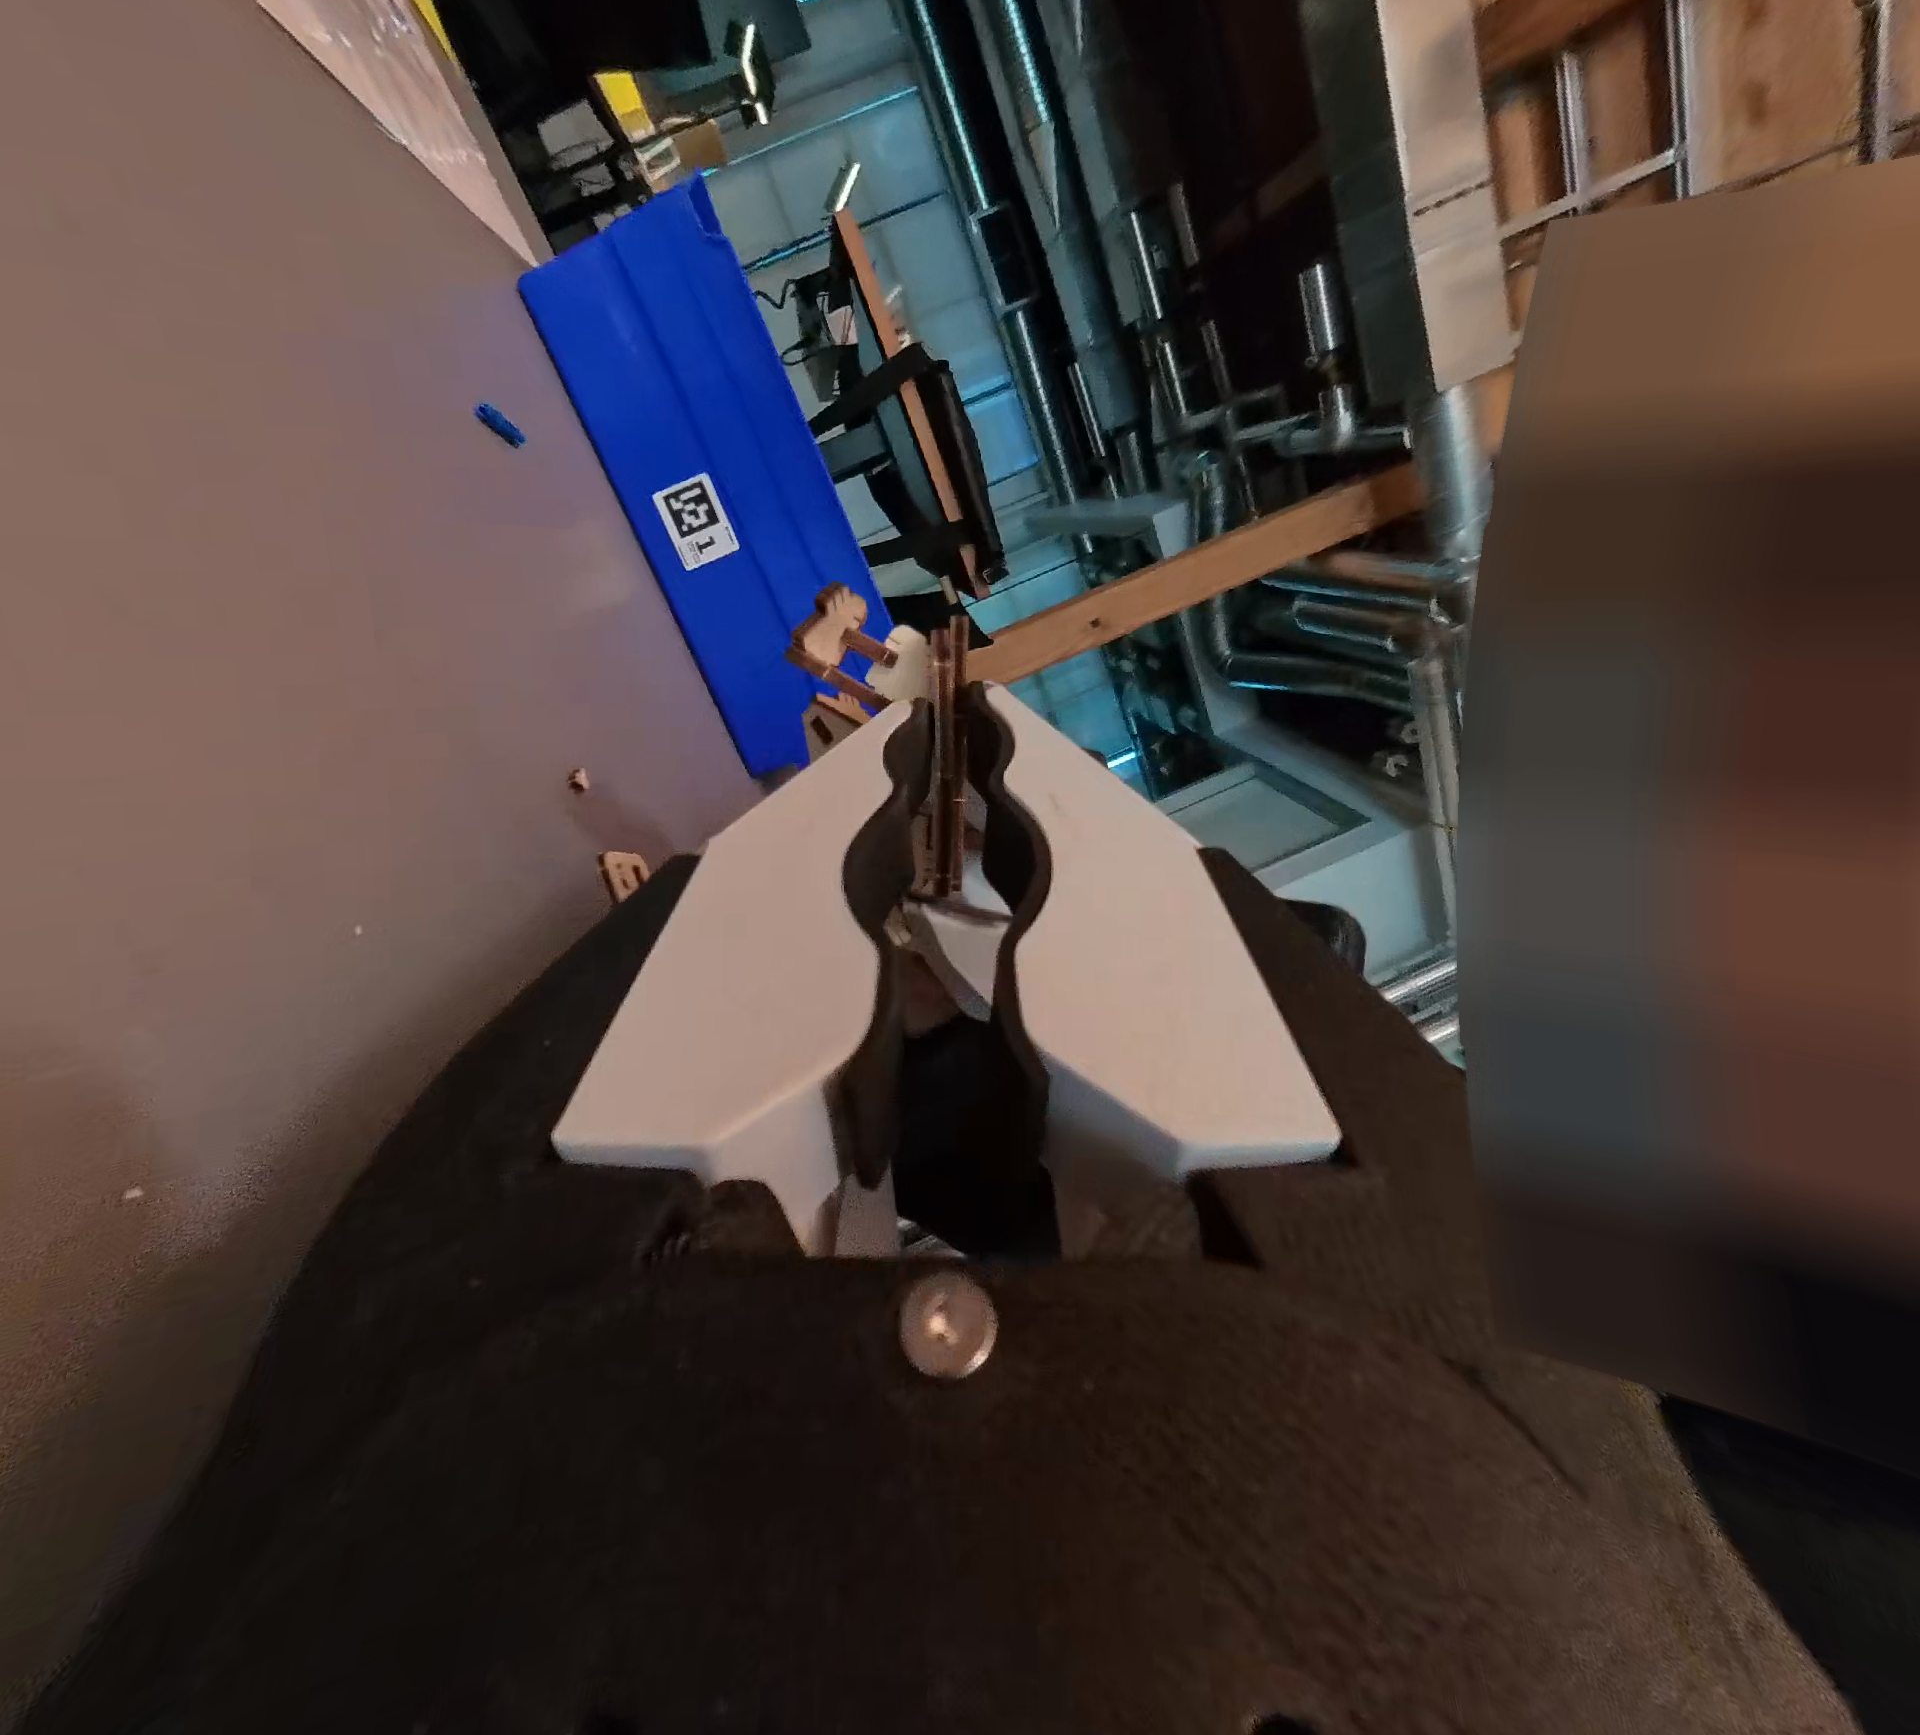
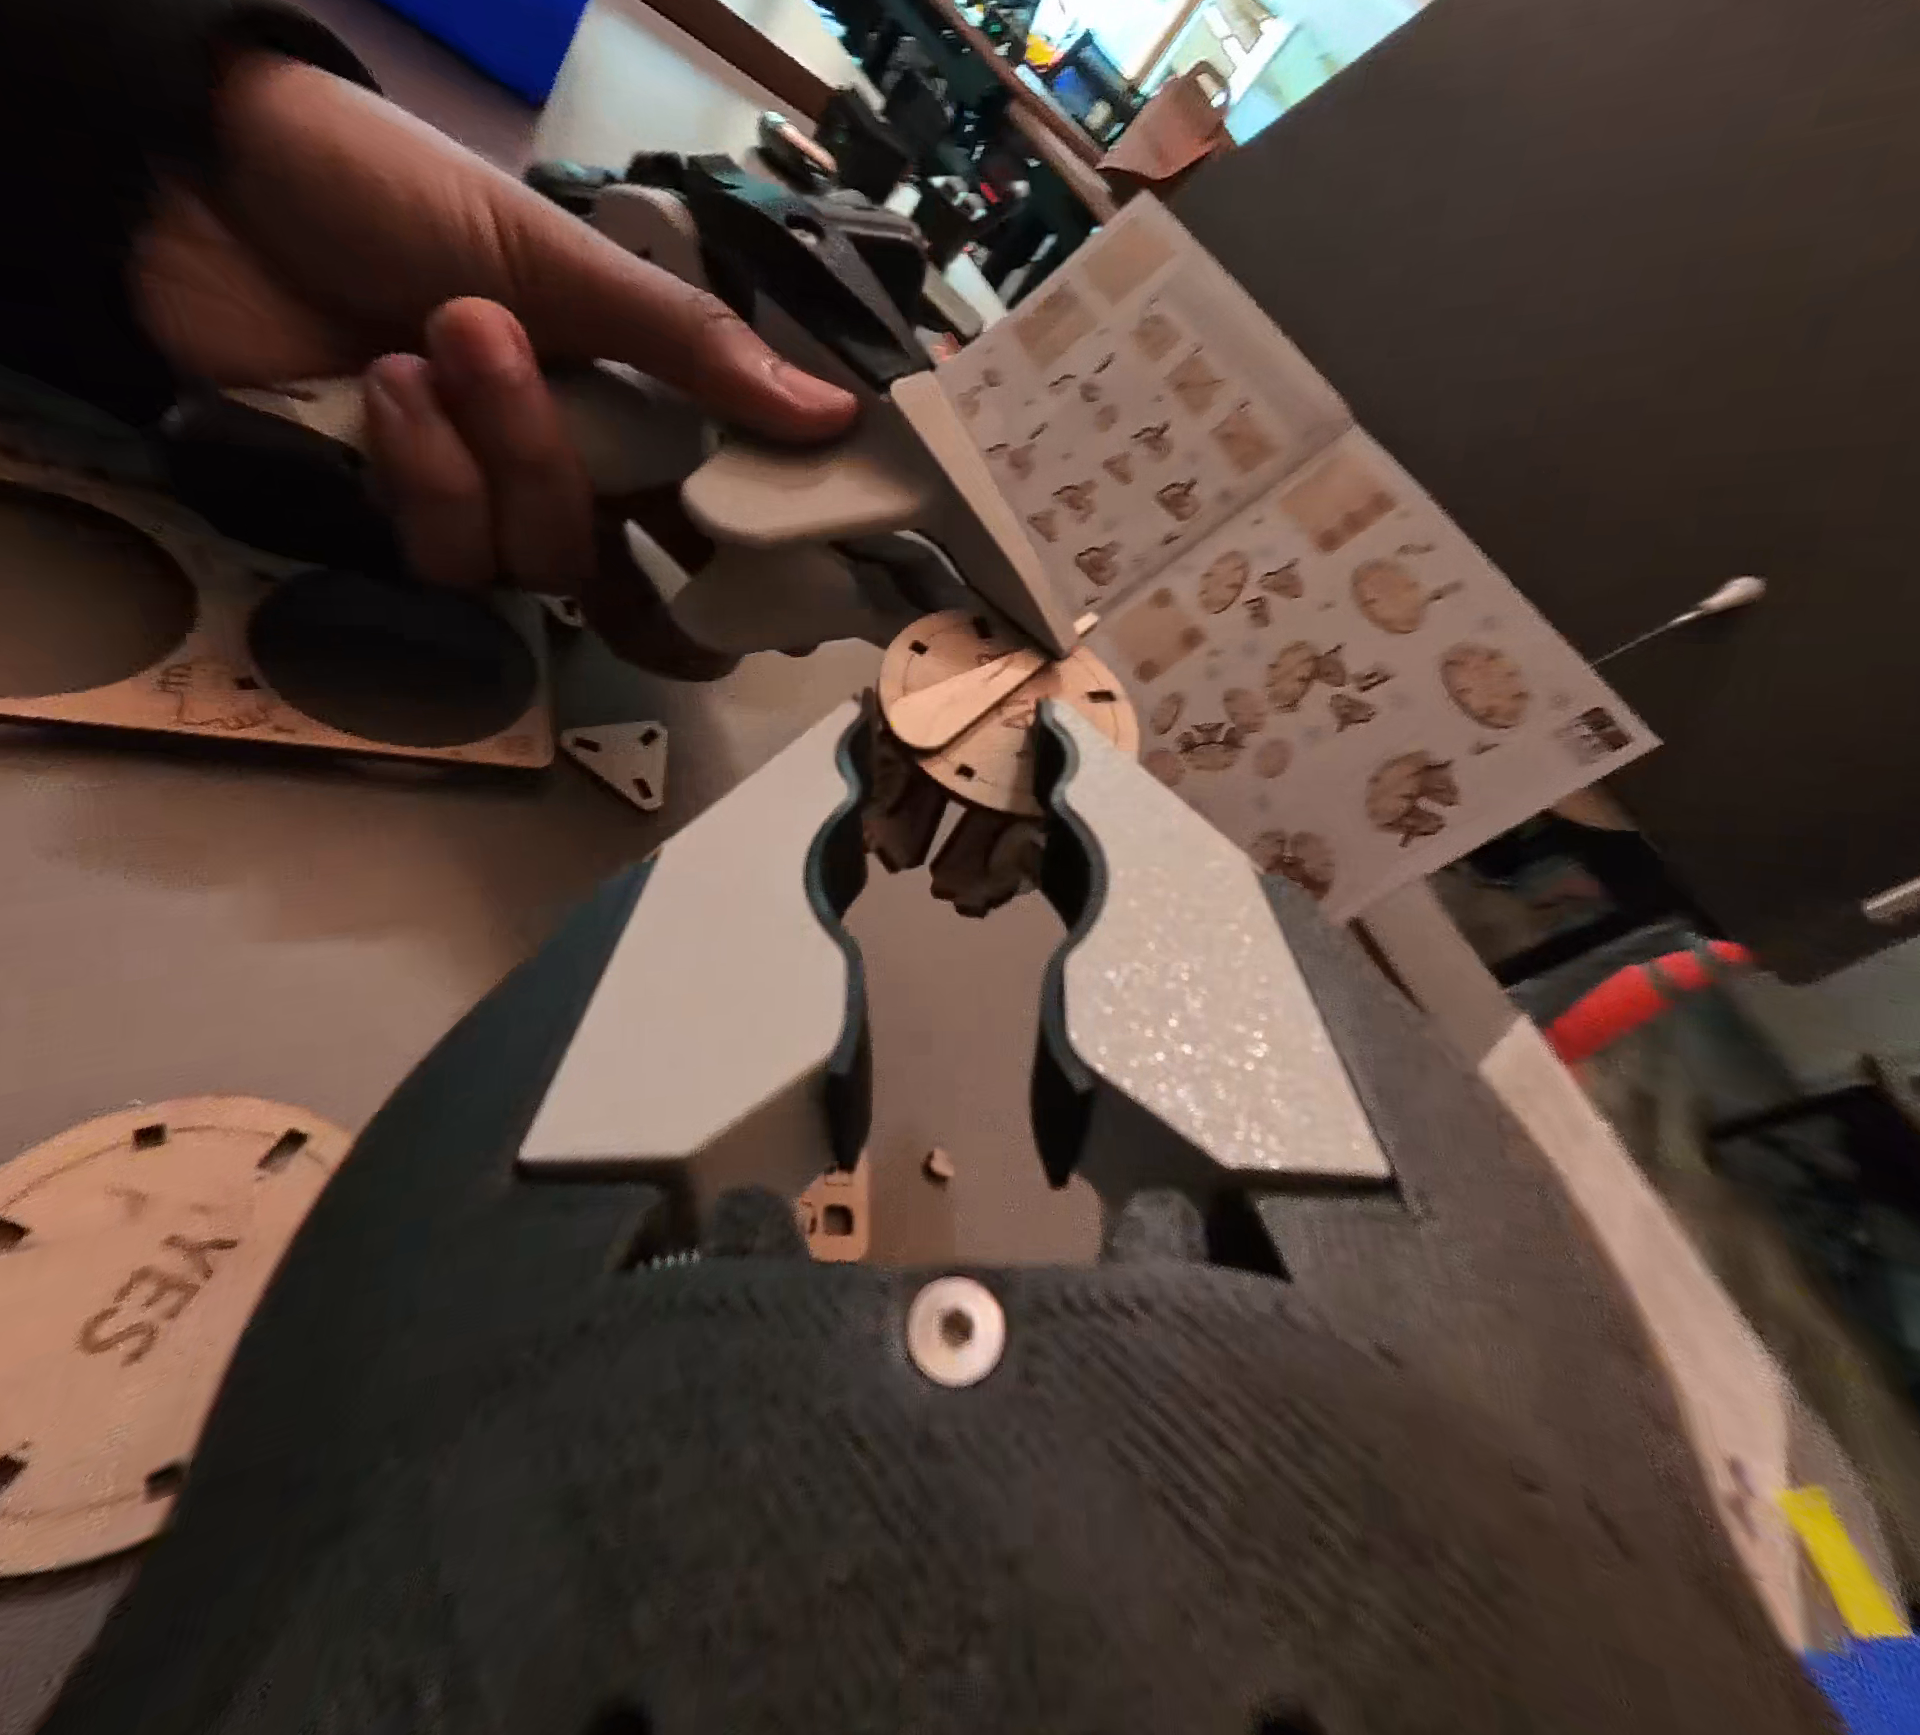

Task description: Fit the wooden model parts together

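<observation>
1. Two claws work on one small wooden model; the left claw [image 1: 948, 729] is clamped narrow on a thin wooden piece [image 1: 945, 771] seen edge-on, both dark pads pressed to its faces, which seems to keep it steady.
2. From the right wrist view that same claw, with a hand [image 2: 416, 355] gripping it, pinches the pointer [image 2: 966, 698] lying across the round wooden disc [image 2: 1003, 719].
3. The right claw [image 2: 951, 750] stands part-open around the disc's underside; dark wooden legs [image 2: 935, 823] hang between its fingers; whether the pads press them I cannot tell.
4. Nearby on the desk [image 2: 312, 906] lie a cut-out wooden sheet [image 2: 270, 646], a triangular piece [image 2: 621, 758] and an illustrated leaflet [image 2: 1299, 605]; a blue bin [image 1: 675, 459] stands behind.
</observation>
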### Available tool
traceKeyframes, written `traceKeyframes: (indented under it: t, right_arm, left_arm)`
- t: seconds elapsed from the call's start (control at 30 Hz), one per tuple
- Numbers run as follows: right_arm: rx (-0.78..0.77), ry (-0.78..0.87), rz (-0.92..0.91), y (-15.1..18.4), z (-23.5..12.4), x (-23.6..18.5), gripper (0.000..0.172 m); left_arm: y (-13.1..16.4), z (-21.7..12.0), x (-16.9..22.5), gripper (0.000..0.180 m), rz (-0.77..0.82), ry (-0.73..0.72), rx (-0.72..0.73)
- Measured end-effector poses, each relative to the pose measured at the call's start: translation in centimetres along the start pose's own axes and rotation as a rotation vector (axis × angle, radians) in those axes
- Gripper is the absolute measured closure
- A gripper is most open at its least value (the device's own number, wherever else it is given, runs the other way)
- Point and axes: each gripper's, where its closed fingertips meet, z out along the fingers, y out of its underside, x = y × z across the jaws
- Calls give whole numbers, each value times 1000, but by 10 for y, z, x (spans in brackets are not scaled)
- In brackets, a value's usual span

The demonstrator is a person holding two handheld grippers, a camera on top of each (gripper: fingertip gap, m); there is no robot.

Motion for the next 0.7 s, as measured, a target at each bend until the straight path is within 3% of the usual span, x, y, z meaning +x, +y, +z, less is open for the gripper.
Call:
traceKeyframes:
  t: [0.33,0.7]
  right_arm:
    - [72,-77,211,-5,-3,3,145]
    - [91,-63,303,-3,-7,16,149]
  left_arm:
    - [-6,-2,3,177,16,15,57]
    - [-7,-2,3,177,4,31,69]
